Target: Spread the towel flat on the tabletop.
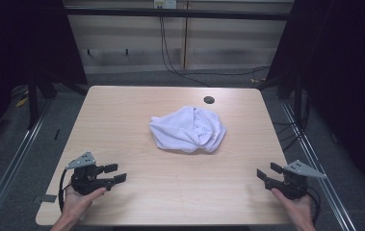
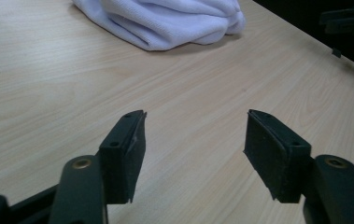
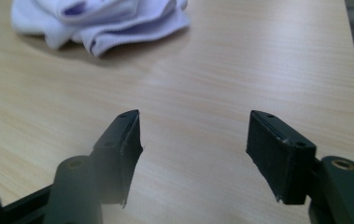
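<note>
A crumpled white cloth [image 1: 188,130] lies mid-frame, long axis left-right; both tongs [image 1: 114,173] [image 1: 267,172] gape, empty.

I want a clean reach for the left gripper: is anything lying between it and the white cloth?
Nothing: between the open left gripper and the crumpled white cloth lies only bare wooden table, as the left gripper view and the high view show.

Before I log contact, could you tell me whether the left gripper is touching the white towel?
Apart. The high view shows bare table between the left gripper and the white towel.
</note>
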A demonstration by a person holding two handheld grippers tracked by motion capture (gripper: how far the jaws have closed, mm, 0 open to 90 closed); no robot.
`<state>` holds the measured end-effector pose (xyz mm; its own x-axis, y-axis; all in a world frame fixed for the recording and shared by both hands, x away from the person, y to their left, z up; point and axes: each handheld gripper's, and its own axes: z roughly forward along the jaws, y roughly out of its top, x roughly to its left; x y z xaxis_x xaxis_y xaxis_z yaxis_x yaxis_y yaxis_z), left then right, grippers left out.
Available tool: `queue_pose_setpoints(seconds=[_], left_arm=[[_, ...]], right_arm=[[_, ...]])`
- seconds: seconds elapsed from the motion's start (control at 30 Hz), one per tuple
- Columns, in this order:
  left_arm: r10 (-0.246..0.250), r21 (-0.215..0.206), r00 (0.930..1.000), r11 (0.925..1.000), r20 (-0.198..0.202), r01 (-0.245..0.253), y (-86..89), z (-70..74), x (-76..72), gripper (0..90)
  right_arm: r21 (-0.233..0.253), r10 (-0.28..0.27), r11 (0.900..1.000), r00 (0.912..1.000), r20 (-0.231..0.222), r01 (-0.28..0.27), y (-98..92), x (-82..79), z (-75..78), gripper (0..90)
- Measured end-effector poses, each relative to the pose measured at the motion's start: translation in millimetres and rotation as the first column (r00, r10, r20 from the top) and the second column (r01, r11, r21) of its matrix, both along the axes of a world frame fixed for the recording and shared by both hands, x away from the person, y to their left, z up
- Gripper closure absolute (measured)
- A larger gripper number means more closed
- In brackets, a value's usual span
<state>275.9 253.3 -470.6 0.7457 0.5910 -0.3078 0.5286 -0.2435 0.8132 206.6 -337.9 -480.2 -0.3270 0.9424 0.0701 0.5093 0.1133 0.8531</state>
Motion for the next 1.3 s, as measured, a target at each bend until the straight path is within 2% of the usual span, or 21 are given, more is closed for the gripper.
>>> queue_pose_setpoints(seconds=[0.07, 0.13, 0.17, 0.23, 0.37, 0.4, 0.43, 0.5, 0.57, 0.63, 0.7, 0.77, 0.8, 0.83, 0.9, 1.0, 1.07, 1.1, 1.13, 1.2, 1.3], left_arm=[[-0.007, -0.007, 0.9999, 1.0000, -0.014, 0.007, -2.2, 0.4, 2.0, 34.1], [-0.003, -0.002, 0.9999, 1.0000, -0.015, 0.003, -3.6, 0.2, 4.3, 34.1], [-0.001, 0.002, 0.9998, 1.0000, -0.019, 0.001, -4.3, -0.5, 5.5, 33.9], [-0.001, 0.014, 0.9997, 0.9999, -0.025, 0.001, -5.2, -2.3, 7.7, 33.1], [0.003, 0.026, 0.9995, 0.9997, -0.030, -0.002, -7.4, -5.0, 10.4, 33.0], [0.002, 0.034, 0.9995, 0.9994, -0.033, -0.001, -9.2, -5.6, 11.0, 33.0], [-0.006, 0.039, 0.9995, 0.9992, -0.030, 0.007, -10.7, -5.4, 11.1, 32.8], [-0.007, 0.043, 0.9997, 0.9990, -0.025, 0.008, -12.2, -4.7, 10.6, 32.5], [-0.009, 0.040, 0.9998, 0.9992, -0.016, 0.009, -13.5, -3.2, 10.1, 32.1], [-0.011, 0.041, 0.9999, 0.9991, -0.012, 0.011, -14.0, -2.6, 10.0, 32.2], [-0.019, 0.041, 0.9998, 0.9990, -0.004, 0.019, -14.7, -1.7, 9.1, 32.4], [-0.019, 0.041, 0.9998, 0.9990, -0.002, 0.019, -14.6, -1.5, 8.8, 32.8], [-0.026, 0.040, 0.9997, 0.9989, -0.006, 0.026, -14.9, -2.4, 8.9, 33.2], [-0.036, 0.042, 0.9993, 0.9985, -0.007, 0.036, -15.0, -2.9, 9.1, 34.1], [-0.048, 0.051, 0.9988, 0.9976, -0.009, 0.048, -17.2, -4.1, 9.0, 35.3], [-0.063, 0.061, 0.9980, 0.9961, -0.006, 0.063, -19.1, -4.1, 8.0, 35.9], [-0.061, 0.064, 0.9981, 0.9960, -0.002, 0.061, -18.9, -4.0, 7.8, 36.0], [-0.064, 0.061, 0.9980, 0.9961, 0.001, 0.064, -18.1, -3.8, 7.8, 36.0], [-0.062, 0.062, 0.9981, 0.9962, 0.003, 0.061, -17.5, -3.7, 7.9, 36.0], [-0.053, 0.062, 0.9986, 0.9966, 0.002, 0.053, -16.4, -3.5, 7.2, 36.0], [-0.052, 0.059, 0.9986, 0.9969, 0.007, 0.052, -13.2, -3.2, 6.4, 36.0]], right_arm=[[-0.050, 0.036, 0.998, 0.9985, -0.042, -0.038, 8.6, -0.1, -1.4, 31.2], [-0.063, 0.073, 0.995, 0.9953, -0.064, -0.077, 16.4, 0.3, -1.2, 29.1], [-0.063, 0.090, 0.994, 0.9938, -0.065, -0.094, 21.3, 0.7, 0.4, 29.2], [-0.016, 0.125, 0.992, 0.9911, -0.048, -0.126, 33.4, 2.7, 5.6, 29.1], [-0.008, 0.178, 0.984, 0.9829, -0.047, -0.178, 51.0, 9.2, 8.1, 28.1], [-0.021, 0.197, 0.980, 0.9782, -0.066, -0.198, 58.4, 13.3, 7.4, 27.5], [-0.014, 0.250, 0.968, 0.9643, -0.088, -0.252, 72.3, 23.0, 4.6, 29.0], [0.003, 0.278, 0.960, 0.9561, -0.094, -0.278, 81.8, 31.4, 5.2, 30.5], [0.029, 0.322, 0.947, 0.9431, -0.083, -0.321, 92.7, 41.6, 8.5, 35.0], [0.029, 0.332, 0.943, 0.9395, -0.083, -0.331, 98.4, 47.7, 10.0, 33.5], [0.043, 0.378, 0.926, 0.9164, -0.130, -0.376, 111.0, 72.0, 13.3, 41.1], [0.042, 0.378, 0.926, 0.9166, -0.131, -0.376, 112.7, 77.4, 14.4, 41.1], [0.061, 0.372, 0.928, 0.9195, -0.127, -0.367, 116.5, 94.1, 18.4, 40.9], [0.066, 0.385, 0.923, 0.9123, -0.139, -0.380, 118.0, 102.4, 20.2, 40.6], [0.053, 0.383, 0.924, 0.9133, -0.138, -0.379, 121.2, 115.4, 22.4, 37.8], [0.062, 0.395, 0.919, 0.9042, -0.161, -0.390, 128.8, 150.1, 25.1, 33.0], [0.068, 0.392, 0.920, 0.9040, -0.171, -0.386, 131.3, 158.9, 24.6, 32.0], [0.083, 0.391, 0.920, 0.9058, -0.164, -0.382, 135.7, 176.4, 19.5, 31.9], [0.095, 0.394, 0.919, 0.9044, -0.163, -0.383, 137.1, 181.5, 16.0, 31.9], [0.101, 0.377, 0.926, 0.9107, -0.169, -0.364, 140.9, 190.4, 5.8, 31.9], [0.104, 0.368, 0.930, 0.9087, -0.198, -0.353, 147.0, 197.7, -16.4, 33.6]])
